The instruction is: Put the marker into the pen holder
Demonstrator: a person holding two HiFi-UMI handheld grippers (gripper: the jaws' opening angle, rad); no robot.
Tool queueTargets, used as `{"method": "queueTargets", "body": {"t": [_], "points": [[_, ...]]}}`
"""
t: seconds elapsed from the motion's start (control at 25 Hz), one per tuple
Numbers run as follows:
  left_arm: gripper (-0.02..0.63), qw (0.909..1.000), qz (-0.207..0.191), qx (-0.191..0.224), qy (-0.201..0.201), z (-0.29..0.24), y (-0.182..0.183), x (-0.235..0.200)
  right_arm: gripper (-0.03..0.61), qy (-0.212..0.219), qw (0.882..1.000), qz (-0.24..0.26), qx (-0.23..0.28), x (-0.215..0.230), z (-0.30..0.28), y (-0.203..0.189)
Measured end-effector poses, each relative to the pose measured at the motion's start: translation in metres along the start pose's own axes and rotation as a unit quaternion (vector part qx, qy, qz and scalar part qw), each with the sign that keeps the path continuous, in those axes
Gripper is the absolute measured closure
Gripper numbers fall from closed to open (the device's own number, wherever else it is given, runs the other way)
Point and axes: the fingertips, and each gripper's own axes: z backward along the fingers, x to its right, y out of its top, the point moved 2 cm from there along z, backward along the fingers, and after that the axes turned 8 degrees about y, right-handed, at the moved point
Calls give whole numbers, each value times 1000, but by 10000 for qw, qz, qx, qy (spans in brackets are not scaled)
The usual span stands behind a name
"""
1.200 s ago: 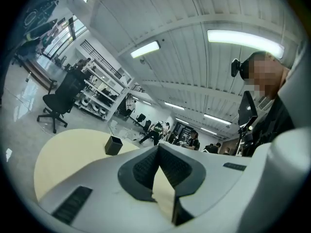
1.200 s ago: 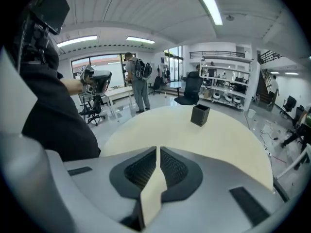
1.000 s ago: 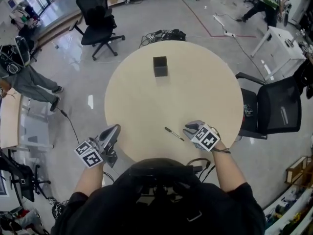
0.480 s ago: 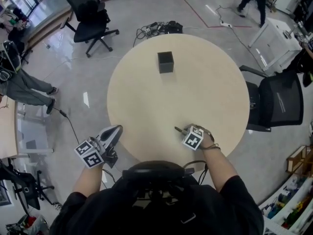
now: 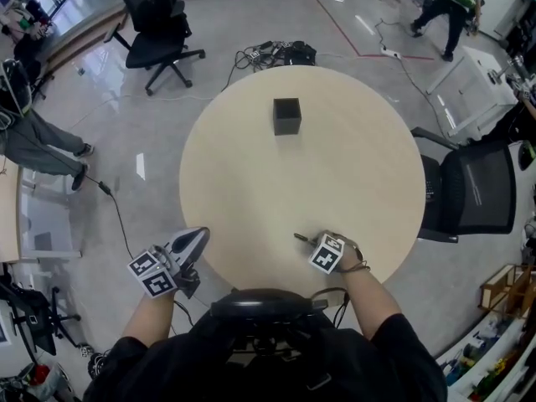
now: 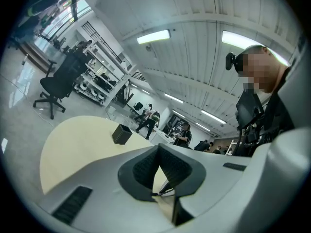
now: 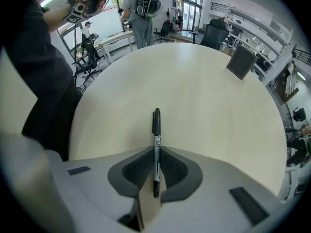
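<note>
**Marker pinched at the near rim, pen holder far across the table**

Closing with the right gripper (image 5: 310, 241) (image 7: 155, 154) on a slim black marker (image 7: 156, 127) (image 5: 300, 238) with a white printed barrel. Ribbed dark pads against the barrel on both sides, capped end sticking out past the tips toward 12 o'clock in the right gripper view. In the head view, down at the round pale beige table (image 5: 243, 182) (image 7: 204, 101), about 5 o'clock on its top and just inside the rim, with the marker aimed toward 10 o'clock. No telling whether the marker rests on the top or sits just clear of it.

Nothing held in the left gripper (image 5: 199, 234) (image 6: 158, 150): pads together at the tips, with only a sliver of table seen through the gap behind them. Just outside the rim at 7 o'clock, tips aimed toward 1 o'clock.

Near 12 o'clock on the table, well apart from both grippers, a small black square pen holder (image 5: 286, 115) (image 6: 121, 134) (image 7: 241, 61), upright with its open top up.

Beyond the rim, on the grey floor:
- a black swivel office chair (image 5: 161, 32) at 11 o'clock
- a black mesh-backed chair (image 5: 473, 195) at 3 o'clock
- a tangle of dark cables (image 5: 280, 55) at 12 o'clock
</note>
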Motion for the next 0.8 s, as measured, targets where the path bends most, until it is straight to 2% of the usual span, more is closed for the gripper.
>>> {"method": "queueTargets", "body": {"t": [0.08, 0.16, 0.24, 0.28, 0.36, 0.52, 0.64, 0.8], "points": [[614, 10000, 8, 20, -22, -4, 1, -1, 534, -55, 9998, -106, 152, 6, 6, 2], [614, 10000, 0, 62, -55, -8, 5, -2, 534, -238, 9965, -481, 645, 22, 28, 9], [614, 9998, -57, 138, -118, -15, 15, -2, 534, -513, 9820, -1036, 1494, 49, 73, 21], [615, 9996, -107, 189, -158, -20, 23, -1, 534, -659, 9692, -1286, 1996, 64, 103, 28], [614, 9989, -235, 317, -252, -29, 41, 3, 534, -936, 9345, -1655, 3009, 89, 169, 38], [614, 9949, -574, 652, -507, -47, 84, 17, 534, -1470, 8493, -1951, 4680, 116, 301, 43], [614, 9903, -813, 887, -695, -56, 114, 33, 534, -1748, 7918, -1878, 5543, 112, 382, 39], [614, 9842, -1065, 1124, -852, -62, 145, 54, 534, -2007, 7317, -1692, 6290, 92, 459, 32]]}}
